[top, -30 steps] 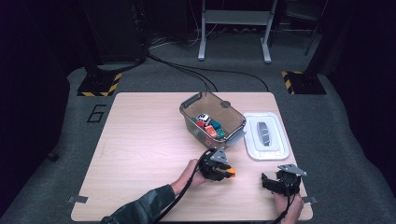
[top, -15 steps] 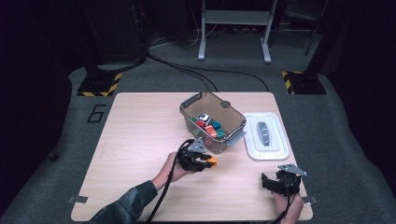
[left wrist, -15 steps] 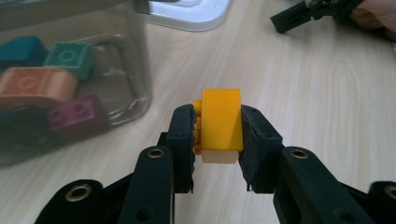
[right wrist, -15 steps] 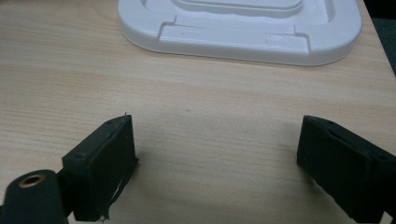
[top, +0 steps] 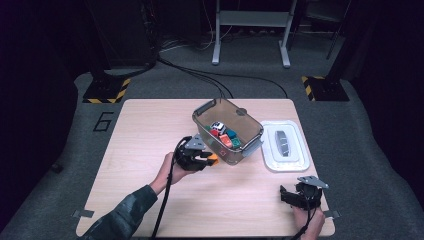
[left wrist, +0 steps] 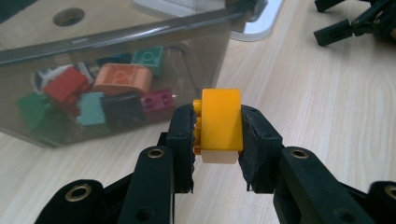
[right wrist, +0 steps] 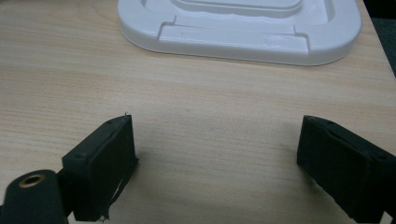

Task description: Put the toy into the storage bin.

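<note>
Right now my left gripper (left wrist: 217, 135) is pinching a yellow brick (left wrist: 219, 122) between its two pads, and I see it in the high view just short of the near wall of the clear bin (top: 202, 120), with the brick's end poking out toward that wall. My right gripper (right wrist: 215, 158) sits with its jaws spread wide and nothing between them, low over the table (top: 140, 130), with the white lid (right wrist: 243, 32) lying flat just ahead of it.

What worries me: the brick is caught only by its flanks, and a pale underside hangs below the pads, so I judge it could twist or slip out if I swing too fast. The bin wall stands right in front of my left jaws and higher than the brick seems to ride; if I push forward without lifting first, I expect to knock the wall and shove the bin toward the lid beside it. If I let go too early, the brick would probably land on the table in front of the bin rather than inside.

Counted: one bin, one lid, one brick in my grip. Through the wall ahead of my left gripper I make out about seven loose bricks: two green or teal, one red, one orange, one black, one magenta, one white partly hidden. More may lie behind them; I cannot tell
</note>
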Demonstrator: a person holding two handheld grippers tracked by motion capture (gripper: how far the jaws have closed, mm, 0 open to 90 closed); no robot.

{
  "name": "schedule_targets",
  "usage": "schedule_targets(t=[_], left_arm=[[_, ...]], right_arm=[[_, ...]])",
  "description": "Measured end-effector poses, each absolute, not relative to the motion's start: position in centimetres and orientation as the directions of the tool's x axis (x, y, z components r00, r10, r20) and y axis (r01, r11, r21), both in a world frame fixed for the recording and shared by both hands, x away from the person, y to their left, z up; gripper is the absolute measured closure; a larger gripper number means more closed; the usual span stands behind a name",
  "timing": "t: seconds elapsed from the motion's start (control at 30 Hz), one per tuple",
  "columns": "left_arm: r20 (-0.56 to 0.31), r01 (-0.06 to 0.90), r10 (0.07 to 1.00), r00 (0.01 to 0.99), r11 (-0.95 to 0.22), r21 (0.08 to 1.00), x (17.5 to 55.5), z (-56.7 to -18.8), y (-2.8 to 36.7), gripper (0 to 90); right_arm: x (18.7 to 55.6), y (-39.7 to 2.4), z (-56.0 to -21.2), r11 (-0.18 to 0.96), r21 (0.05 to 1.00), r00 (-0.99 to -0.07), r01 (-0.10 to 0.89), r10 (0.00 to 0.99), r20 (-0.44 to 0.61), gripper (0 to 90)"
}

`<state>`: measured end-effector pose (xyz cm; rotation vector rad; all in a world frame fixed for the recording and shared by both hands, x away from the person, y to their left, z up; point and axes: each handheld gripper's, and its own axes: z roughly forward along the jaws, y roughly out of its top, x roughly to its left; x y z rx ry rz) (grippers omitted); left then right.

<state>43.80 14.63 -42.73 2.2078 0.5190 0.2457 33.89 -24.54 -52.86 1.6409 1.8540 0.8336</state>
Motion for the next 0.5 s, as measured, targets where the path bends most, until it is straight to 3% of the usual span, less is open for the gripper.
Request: schedule_targets(t=[0.5], left_arm=[[0.048, 0.27, 0.518, 0.854, -0.52, 0.81, 45.2, -38.2, 17.2, 67.8]], right_arm=[[33.9, -24.5, -52.8, 0.076, 0.737, -0.128, 0.672, 0.992, 0.014, 10.7]])
